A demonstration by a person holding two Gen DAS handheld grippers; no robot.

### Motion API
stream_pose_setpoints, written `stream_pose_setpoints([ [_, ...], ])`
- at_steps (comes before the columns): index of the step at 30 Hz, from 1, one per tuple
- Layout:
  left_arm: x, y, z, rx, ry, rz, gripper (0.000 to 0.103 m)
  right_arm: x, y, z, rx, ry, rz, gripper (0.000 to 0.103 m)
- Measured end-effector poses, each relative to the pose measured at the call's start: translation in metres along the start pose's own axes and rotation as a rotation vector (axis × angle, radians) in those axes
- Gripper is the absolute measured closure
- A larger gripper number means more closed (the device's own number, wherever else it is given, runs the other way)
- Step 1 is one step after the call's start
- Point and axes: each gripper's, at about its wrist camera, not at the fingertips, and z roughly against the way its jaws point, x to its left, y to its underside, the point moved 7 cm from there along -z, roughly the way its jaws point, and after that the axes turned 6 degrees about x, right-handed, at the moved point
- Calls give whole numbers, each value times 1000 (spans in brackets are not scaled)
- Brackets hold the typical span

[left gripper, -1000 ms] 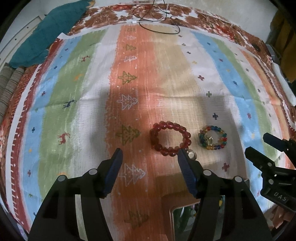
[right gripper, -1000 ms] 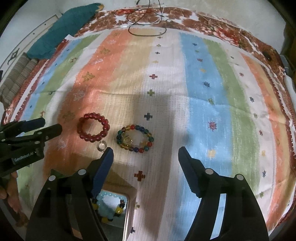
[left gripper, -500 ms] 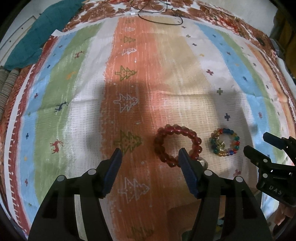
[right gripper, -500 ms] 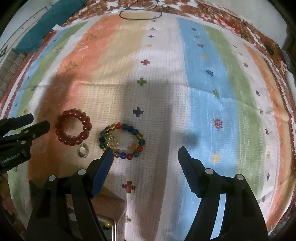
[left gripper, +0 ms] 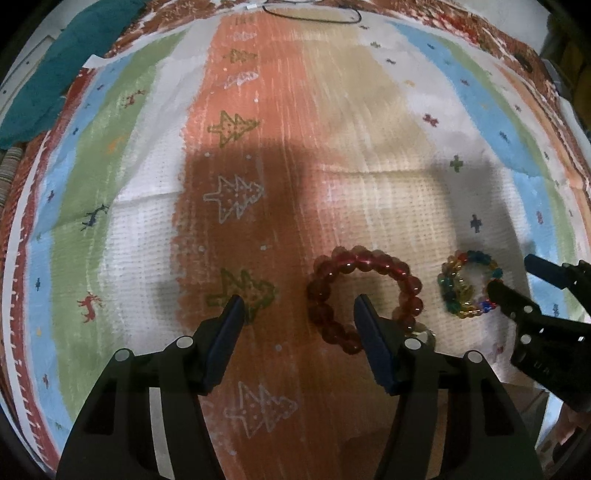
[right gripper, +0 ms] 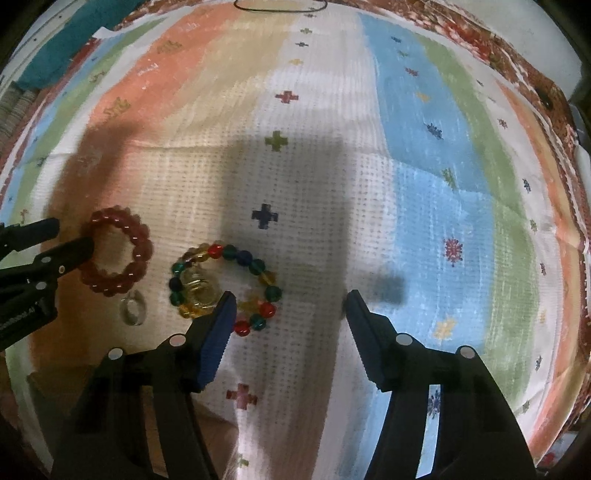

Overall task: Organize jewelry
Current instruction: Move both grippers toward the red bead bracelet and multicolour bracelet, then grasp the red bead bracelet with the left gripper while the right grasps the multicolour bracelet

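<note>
A red bead bracelet (left gripper: 364, 293) lies on the striped cloth; it also shows in the right wrist view (right gripper: 118, 253). A multicoloured bead bracelet (right gripper: 225, 284) with gold rings inside lies to its right, also in the left wrist view (left gripper: 467, 288). A clear ring (right gripper: 133, 312) lies just in front of the red bracelet. My left gripper (left gripper: 299, 312) is open, its right finger over the red bracelet's near side. My right gripper (right gripper: 290, 308) is open, its left finger over the multicoloured bracelet's near edge.
The striped cloth (left gripper: 295, 147) covers the whole surface. A teal cloth (left gripper: 55, 70) lies at the far left edge. A black cord (right gripper: 280, 5) loops at the far edge.
Both grippers moved forward and down toward the bracelets, which now appear larger and closer. The box at the near edge has dropped out of view. Both stay open.
</note>
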Motion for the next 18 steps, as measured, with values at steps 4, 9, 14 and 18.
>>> stream_pose_setpoints([
  [4, 0, -3, -7, 1, -11, -13, 43, 1, -2, -6, 4, 22, 9, 47],
  [9, -3, -4, -11, -9, -45, -28, 51, 5, -6, -9, -1, 47, 32, 51],
  [14, -2, -4, -11, -8, -48, -23, 78, -1, -7, -6, -9, 69, 31, 69],
  [18, -1, -6, -9, -9, -64, -12, 88, -9, -8, -4, -22, 93, 25, 87],
])
